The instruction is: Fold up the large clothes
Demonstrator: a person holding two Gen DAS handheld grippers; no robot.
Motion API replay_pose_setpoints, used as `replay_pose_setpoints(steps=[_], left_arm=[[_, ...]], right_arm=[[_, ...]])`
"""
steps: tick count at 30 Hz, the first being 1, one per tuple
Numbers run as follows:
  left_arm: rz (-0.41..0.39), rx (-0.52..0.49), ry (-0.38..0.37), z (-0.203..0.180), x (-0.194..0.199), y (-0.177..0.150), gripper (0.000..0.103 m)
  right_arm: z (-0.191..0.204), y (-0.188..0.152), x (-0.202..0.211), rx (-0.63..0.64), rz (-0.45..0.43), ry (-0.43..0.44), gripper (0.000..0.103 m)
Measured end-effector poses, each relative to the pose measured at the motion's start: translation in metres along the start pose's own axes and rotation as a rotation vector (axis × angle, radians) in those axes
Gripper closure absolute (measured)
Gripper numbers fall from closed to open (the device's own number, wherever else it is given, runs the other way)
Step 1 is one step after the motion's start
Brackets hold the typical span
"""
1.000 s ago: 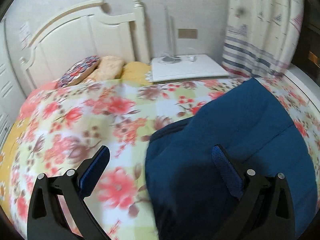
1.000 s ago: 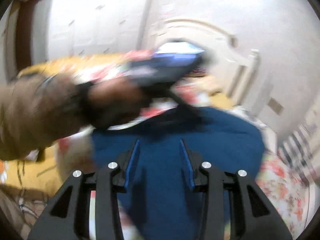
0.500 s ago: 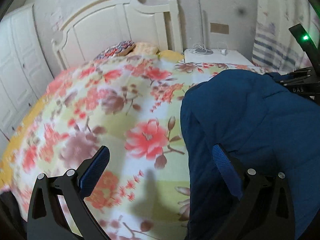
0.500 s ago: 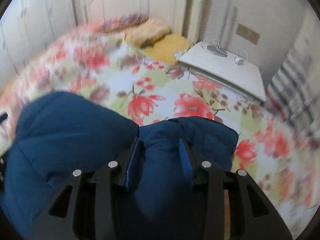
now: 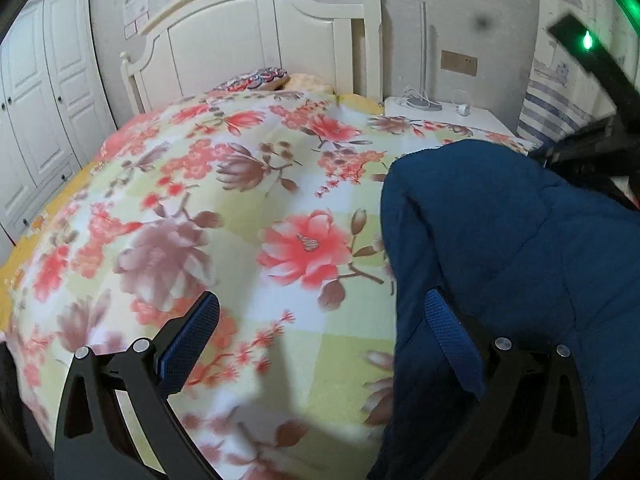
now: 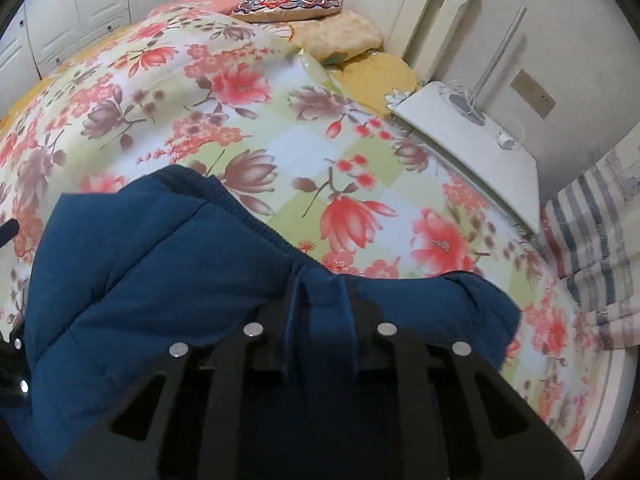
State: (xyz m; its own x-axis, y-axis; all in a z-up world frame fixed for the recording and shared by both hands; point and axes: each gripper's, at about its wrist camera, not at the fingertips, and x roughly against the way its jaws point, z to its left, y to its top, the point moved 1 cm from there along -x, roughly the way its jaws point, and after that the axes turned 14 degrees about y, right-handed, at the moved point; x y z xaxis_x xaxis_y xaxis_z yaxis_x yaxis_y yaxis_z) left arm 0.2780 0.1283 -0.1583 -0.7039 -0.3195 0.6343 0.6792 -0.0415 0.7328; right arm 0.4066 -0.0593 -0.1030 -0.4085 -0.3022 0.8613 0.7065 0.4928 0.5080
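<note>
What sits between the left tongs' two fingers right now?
Left wrist view: mostly bare floral quilt, plus the blue jacket edge by the far finger. The left tongs are open, gripping nothing.

Floral quilt [image 5: 248, 216], printed with red and mauve blossoms on pale green and white checks, spread across the bed; yellow sheet [image 6: 380, 76] exposed at its head end and along its far side; white panelled headboard [image 5: 256, 44] against the wall, ending in a post with a round finial; embroidered cushion [image 6: 288, 6] lying beside a yellow-beige pillow [image 6: 340, 38] at the head; white bedside tabletop [image 6: 468, 140] just beside the bed, carrying a lamp [image 6: 480, 96] with round base and slim upright stem, cable and small white plug adjoining; brass-coloured wall plate [image 5: 459, 63] above; white wardrobe [image 5: 44, 100] opposite; striped curtain [image 6: 592, 232] near the tabletop.
</note>
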Motion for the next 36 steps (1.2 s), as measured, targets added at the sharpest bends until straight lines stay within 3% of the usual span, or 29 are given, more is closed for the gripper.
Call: replay_pose_setpoints(steps=[3,5,7,9,11,12,15,22,24,25,27,29,31,34,36], left_arm=[[-0.071,0.039,0.087,0.024,0.034,-0.006,0.005],[-0.166,0.081,0.036,0.041,0.069,-0.013,0.005],[-0.23,0.047,-0.016,0.04,0.097,-0.022,0.005],[-0.219,-0.034,-0.103,0.024,0.105,-0.029,0.005],[-0.203,-0.089,-0.083,0.008,0.098,-0.039,0.005],[-0.193,-0.093,-0.066,0.004,0.093,-0.043,0.005],[-0.096,-0.035,-0.145,0.011,0.07,-0.048,0.004],[-0.074,0.005,-0.168,0.01,0.053,-0.064,0.004],[-0.067,0.001,-0.179,0.008,0.051,-0.065,0.004],[-0.068,-0.005,-0.172,0.009,0.052,-0.065,0.004],[-0.064,0.0,-0.171,0.009,0.052,-0.066,0.004],[-0.055,0.016,-0.186,0.011,0.049,-0.067,0.004],[-0.053,0.021,-0.197,0.012,0.046,-0.067,0.004],[-0.051,0.018,-0.196,0.01,0.047,-0.067,0.004],[-0.041,0.013,-0.187,0.008,0.048,-0.067,0.004]], right_arm=[[0.02,0.003,0.035,0.019,-0.124,0.085,0.073],[0.046,0.007,0.055,0.085,-0.162,0.114,0.066],[0.074,0.01,0.052,0.172,-0.132,0.133,0.064],[0.092,0.012,0.031,0.233,-0.065,0.12,0.064],[0.1,0.009,-0.01,0.246,0.046,0.11,0.066],[0.101,0.009,-0.02,0.24,0.063,0.113,0.067],[0.099,0.012,-0.032,0.211,0.11,0.136,0.067],[0.123,0.002,-0.038,0.32,0.108,-0.015,0.067],[0.124,0.0,-0.021,0.31,0.096,-0.014,0.068],[0.127,-0.004,0.004,0.29,0.058,0.039,0.068],[0.128,-0.019,0.054,0.27,-0.052,0.098,0.067],[0.12,-0.044,0.094,0.227,-0.131,0.101,0.055],[0.113,-0.079,0.113,0.204,-0.143,0.091,0.053],[0.111,-0.13,0.091,0.203,-0.045,0.064,0.053],[0.112,-0.151,0.087,0.194,-0.15,0.029,0.053]])
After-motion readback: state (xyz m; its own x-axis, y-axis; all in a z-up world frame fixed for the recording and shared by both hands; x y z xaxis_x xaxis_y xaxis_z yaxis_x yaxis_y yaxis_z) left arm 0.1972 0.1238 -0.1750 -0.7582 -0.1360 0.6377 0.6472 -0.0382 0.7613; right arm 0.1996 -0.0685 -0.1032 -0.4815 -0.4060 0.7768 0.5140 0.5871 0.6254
